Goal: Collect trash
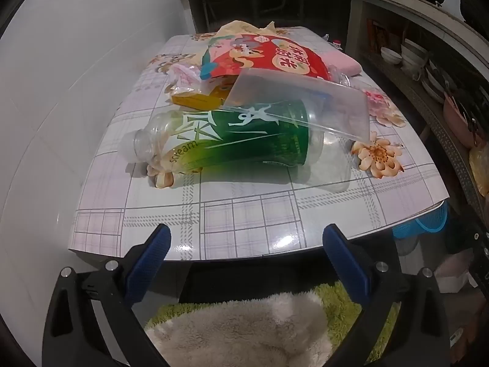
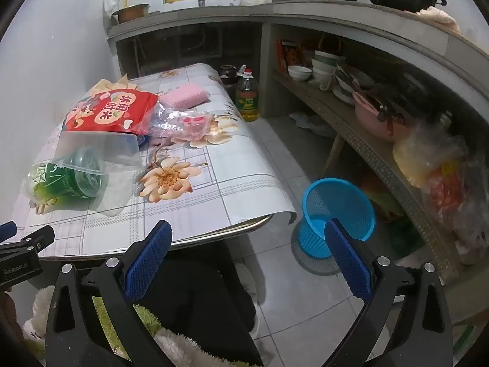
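Observation:
A green-labelled plastic bottle (image 1: 232, 137) lies on its side on the table (image 1: 244, 220), cap end to the left. A clear zip bag (image 1: 305, 101) rests over it. Behind are a red snack bag (image 1: 266, 56), a yellow box (image 1: 198, 99) and crumpled clear wrappers (image 2: 180, 124). The bottle (image 2: 67, 177) and red bag (image 2: 110, 110) also show in the right wrist view. My left gripper (image 1: 246, 240) is open and empty at the table's near edge. My right gripper (image 2: 247, 235) is open and empty, off the table's right corner. A blue mesh bin (image 2: 336, 214) stands on the floor.
A pink sponge (image 2: 185, 96) lies at the table's far end. An oil bottle (image 2: 247, 96) stands on the floor behind the table. A shelf (image 2: 351, 113) with bowls and bags runs along the right. A fluffy green-and-white cushion (image 1: 244, 327) lies below my grippers.

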Available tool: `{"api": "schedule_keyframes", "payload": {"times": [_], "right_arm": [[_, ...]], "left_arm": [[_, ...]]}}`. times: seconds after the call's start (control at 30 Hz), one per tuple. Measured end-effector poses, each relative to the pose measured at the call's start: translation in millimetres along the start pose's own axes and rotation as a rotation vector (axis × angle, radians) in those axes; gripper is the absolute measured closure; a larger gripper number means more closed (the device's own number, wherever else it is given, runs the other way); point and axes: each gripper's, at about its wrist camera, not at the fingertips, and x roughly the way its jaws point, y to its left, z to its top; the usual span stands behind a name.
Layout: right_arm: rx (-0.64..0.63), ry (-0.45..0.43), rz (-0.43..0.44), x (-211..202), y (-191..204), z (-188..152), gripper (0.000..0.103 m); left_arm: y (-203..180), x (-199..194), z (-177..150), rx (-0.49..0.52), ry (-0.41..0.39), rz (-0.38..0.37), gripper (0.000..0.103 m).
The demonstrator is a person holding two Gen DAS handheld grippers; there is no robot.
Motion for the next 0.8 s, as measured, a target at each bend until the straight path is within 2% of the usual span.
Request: {"api": "schedule_keyframes", "payload": {"times": [0.8], "right_arm": [[0.004, 0.010, 0.012, 0.7, 0.9, -1.6, 0.008]], "left_arm": [[0.0, 4.5, 1.2, 0.000, 0.005, -0.002, 0.006]]}}
